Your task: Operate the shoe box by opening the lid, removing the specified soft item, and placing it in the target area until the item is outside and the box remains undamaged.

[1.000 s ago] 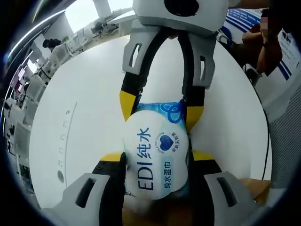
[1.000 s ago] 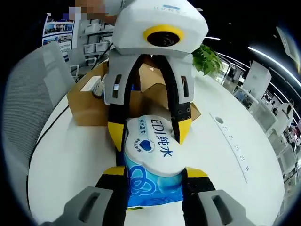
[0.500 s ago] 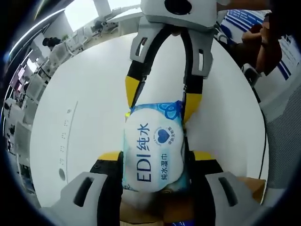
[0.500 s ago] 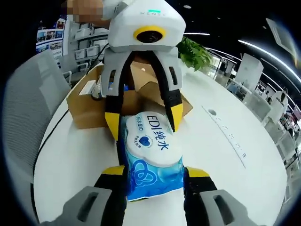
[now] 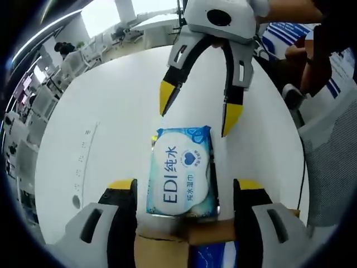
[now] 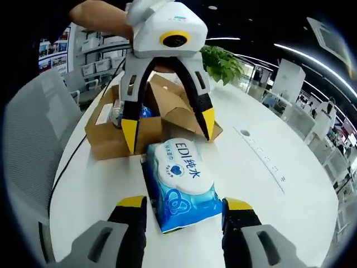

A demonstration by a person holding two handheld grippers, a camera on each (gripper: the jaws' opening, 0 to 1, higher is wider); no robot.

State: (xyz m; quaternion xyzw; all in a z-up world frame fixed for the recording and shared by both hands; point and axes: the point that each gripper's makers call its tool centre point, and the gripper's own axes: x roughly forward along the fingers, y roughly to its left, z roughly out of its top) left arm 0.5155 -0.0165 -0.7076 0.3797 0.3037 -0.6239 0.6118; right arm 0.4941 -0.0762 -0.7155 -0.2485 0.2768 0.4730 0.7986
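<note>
One wet-wipe pack [image 5: 183, 171] lay flat on the white table [image 5: 100, 111], just beside the one open cardboard shoe box [image 6: 120, 131] and outside it. Two grippers flanked the pack from opposite ends. The left gripper [image 5: 185, 195] had its jaws spread apart, one on each side of the pack, gripping nothing. The right gripper [image 6: 184, 209] was likewise spread wide and empty, its jaws on each side of the pack's other end.

Risk, as a judgement: the pack rested close to the box wall, so a careless withdrawal of the left gripper could snag a raised flap [image 6: 167, 106] and tear or crease the cardboard. A yellow jaw tip could also drag the soft pack sideways across the table. The box appeared to hold further items, possibly including a second blue pack, but these were too obscured to count.
</note>
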